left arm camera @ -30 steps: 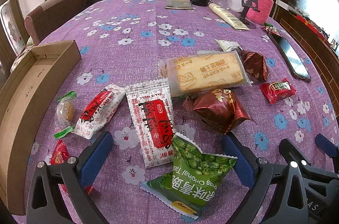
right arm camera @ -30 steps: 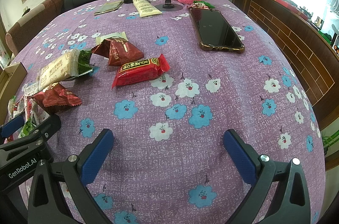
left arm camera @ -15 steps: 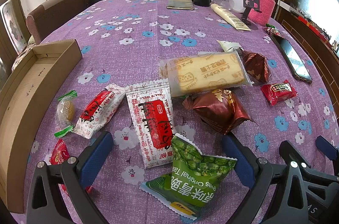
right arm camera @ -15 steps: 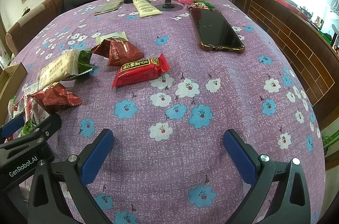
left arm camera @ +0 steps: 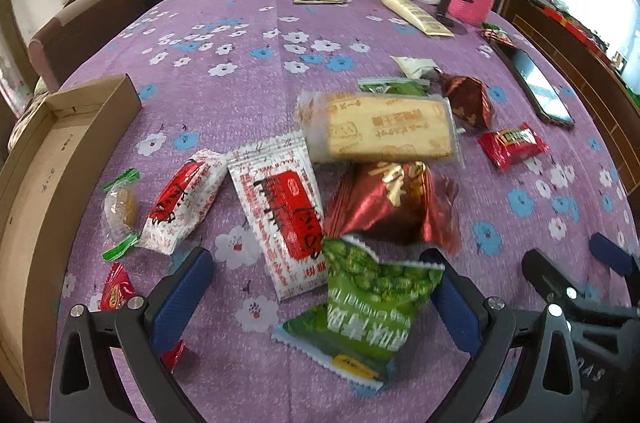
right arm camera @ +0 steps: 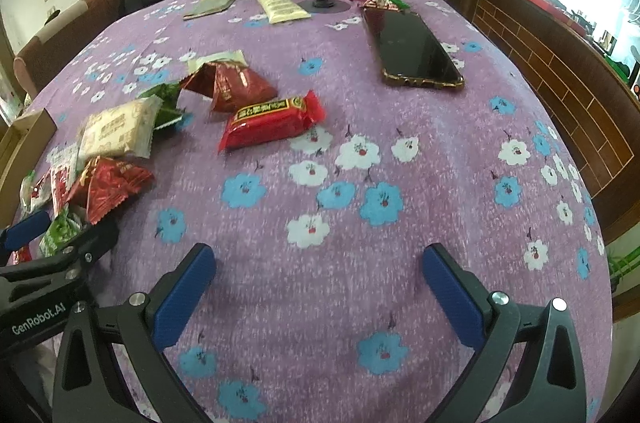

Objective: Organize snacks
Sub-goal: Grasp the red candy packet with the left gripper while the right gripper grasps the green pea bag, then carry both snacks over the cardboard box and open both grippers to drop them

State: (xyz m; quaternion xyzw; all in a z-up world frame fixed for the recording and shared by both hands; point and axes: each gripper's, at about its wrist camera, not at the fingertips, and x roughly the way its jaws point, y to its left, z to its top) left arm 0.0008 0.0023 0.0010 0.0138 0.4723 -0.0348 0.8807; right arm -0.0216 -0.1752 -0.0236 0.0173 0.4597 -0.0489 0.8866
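In the left wrist view our left tool (left arm camera: pixel 316 287) hangs spread over the pea bag (left arm camera: pixel 368 307) at lower centre, gripping nothing; the other snacks lie scattered mid-frame on the bench (left arm camera: pixel 248 35), and the box (left arm camera: pixel 44 159) at the left edge looks bare, so sorting seems barely begun. In the right wrist view our right tool (right arm camera: pixel 318 281) is spread too, over bare cloth, with the red bar (right arm camera: pixel 272 119) upper left.

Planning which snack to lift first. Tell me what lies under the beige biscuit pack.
The beige biscuit pack overlaps a green wrapper at its far edge and the dark red foil pouch at its near edge. Anything else beneath it is covered.
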